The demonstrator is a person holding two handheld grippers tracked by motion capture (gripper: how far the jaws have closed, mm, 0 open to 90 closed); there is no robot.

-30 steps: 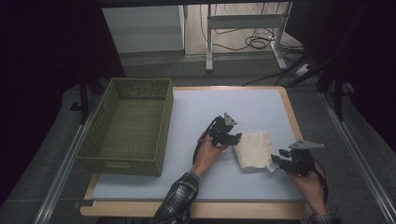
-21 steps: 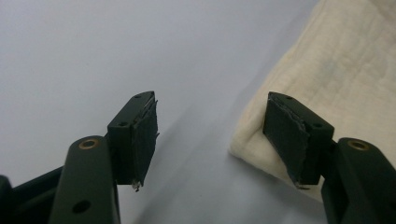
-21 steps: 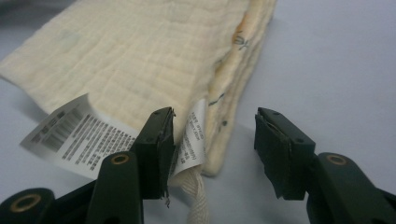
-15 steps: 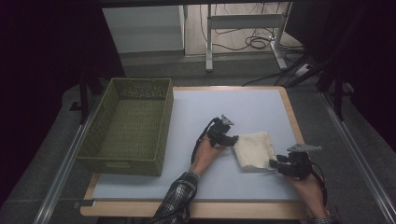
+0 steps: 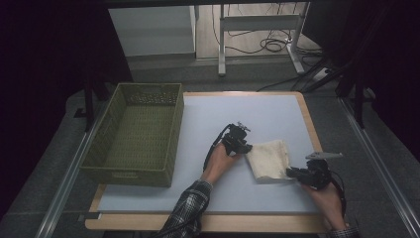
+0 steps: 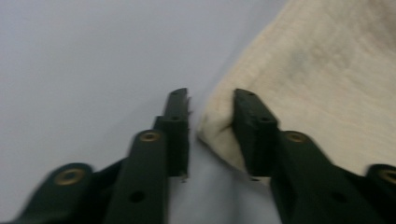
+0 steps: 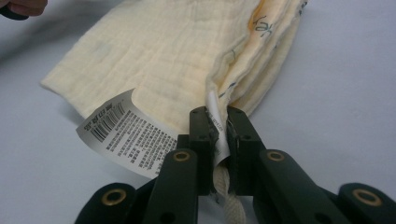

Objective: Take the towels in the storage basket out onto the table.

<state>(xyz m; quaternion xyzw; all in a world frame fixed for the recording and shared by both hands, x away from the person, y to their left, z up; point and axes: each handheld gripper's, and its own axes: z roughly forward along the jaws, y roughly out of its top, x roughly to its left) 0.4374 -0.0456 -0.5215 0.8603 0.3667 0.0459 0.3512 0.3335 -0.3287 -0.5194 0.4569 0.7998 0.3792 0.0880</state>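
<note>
High view: your folded cream cloth [image 5: 269, 159] lies on the pale blue desk [image 5: 267, 116], toward its right edge and nearer the near edge than the far one, well apart from the green woven basket [image 5: 136, 135] that stands along the desk's left edge. Your left tongs [image 5: 243, 147] sit at the cloth's left corner, your left hand [image 5: 218, 162] behind them with its plaid sleeve [image 5: 188, 213] crossing the near edge; your right tongs [image 5: 291, 173] sit at the cloth's near right corner, just inside the desk's right edge, with your right hand [image 5: 327, 198] behind them. Left gripper view: the two black jaws of your left tongs [image 6: 211, 123] have just been closing and stand with a narrow gap between them; the right jaw lies against the rounded corner of the cloth [image 6: 327, 84], which bulges into the gap, while the left jaw rests on the bare desk [image 6: 84, 65] just beside that corner and apart from the fabric, so the corner is not yet pinched. Right gripper view: your right tongs [image 7: 218, 126] have just been closing and are now pressed together on the cloth's [image 7: 177, 60] stacked layered edge, with a thin white tag strip caught between the pads; a printed white label [image 7: 126, 135] with a barcode curls out just to the left of the jaws, and the cloth runs away from the tongs across the desk [image 7: 345, 88].
</note>
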